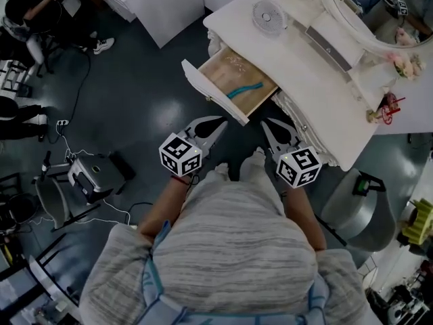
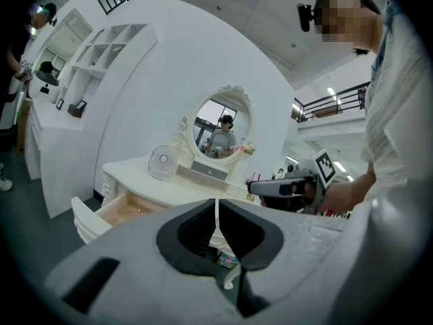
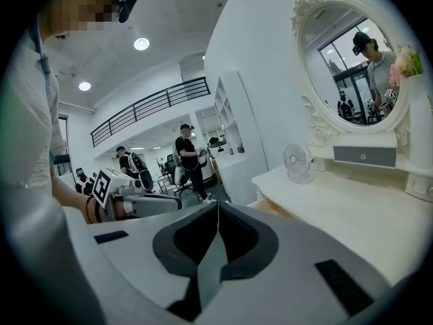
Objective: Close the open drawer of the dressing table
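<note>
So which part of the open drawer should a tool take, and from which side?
Its white front panel, mid-width, from the person's side. The drawer juts out of the dressing table with that broad face outward, so a centred push probably slides it in straight.

Left tongs [image 1: 220,123] closed, right tongs [image 1: 267,124] closed, both empty

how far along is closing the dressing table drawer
Done: nothing, the drawer stands pulled out of the dressing table. In hand: left gripper and right gripper, both shut and empty, point toward its front. Left: push it fully in.
</note>
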Demonstrator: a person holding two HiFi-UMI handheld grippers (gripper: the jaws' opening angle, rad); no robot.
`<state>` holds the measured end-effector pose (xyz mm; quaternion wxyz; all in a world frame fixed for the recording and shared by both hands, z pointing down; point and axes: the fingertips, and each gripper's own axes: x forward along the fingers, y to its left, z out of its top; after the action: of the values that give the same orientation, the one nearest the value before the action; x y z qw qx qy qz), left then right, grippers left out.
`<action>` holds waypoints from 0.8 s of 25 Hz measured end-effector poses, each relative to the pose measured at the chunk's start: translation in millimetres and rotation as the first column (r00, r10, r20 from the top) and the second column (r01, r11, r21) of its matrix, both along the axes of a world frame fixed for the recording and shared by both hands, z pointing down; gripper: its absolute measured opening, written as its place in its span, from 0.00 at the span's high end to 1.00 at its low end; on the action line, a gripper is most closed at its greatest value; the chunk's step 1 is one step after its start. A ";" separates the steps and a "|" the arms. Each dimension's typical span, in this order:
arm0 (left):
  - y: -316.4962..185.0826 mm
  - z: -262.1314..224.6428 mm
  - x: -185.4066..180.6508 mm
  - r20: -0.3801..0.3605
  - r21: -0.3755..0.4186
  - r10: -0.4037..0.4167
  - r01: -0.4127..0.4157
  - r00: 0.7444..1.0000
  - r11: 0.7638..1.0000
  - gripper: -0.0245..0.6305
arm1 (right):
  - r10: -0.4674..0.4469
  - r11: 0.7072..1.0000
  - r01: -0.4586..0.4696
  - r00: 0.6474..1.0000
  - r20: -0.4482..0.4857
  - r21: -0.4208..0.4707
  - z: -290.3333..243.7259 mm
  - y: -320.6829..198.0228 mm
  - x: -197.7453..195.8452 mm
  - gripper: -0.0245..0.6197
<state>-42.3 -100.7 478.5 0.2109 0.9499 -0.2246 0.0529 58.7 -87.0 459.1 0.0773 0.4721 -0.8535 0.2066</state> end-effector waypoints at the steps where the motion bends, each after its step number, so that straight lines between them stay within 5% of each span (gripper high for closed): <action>1: -1.9 2.8 -0.7 0.007 0.000 -0.004 0.004 1.000 1.000 0.92 | -0.003 1.000 0.003 1.000 0.000 -0.004 2.1 -1.1 -0.1 0.95; 20: -38.2 66.2 -10.3 0.167 0.003 -0.054 0.054 0.984 0.999 0.89 | -0.035 0.999 0.034 0.999 -0.013 -0.034 34.1 -11.3 2.8 0.95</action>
<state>-52.6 -138.9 544.8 0.1932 0.9355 -0.2671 0.1269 61.5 -98.3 493.1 0.0945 0.4574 -0.8574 0.2162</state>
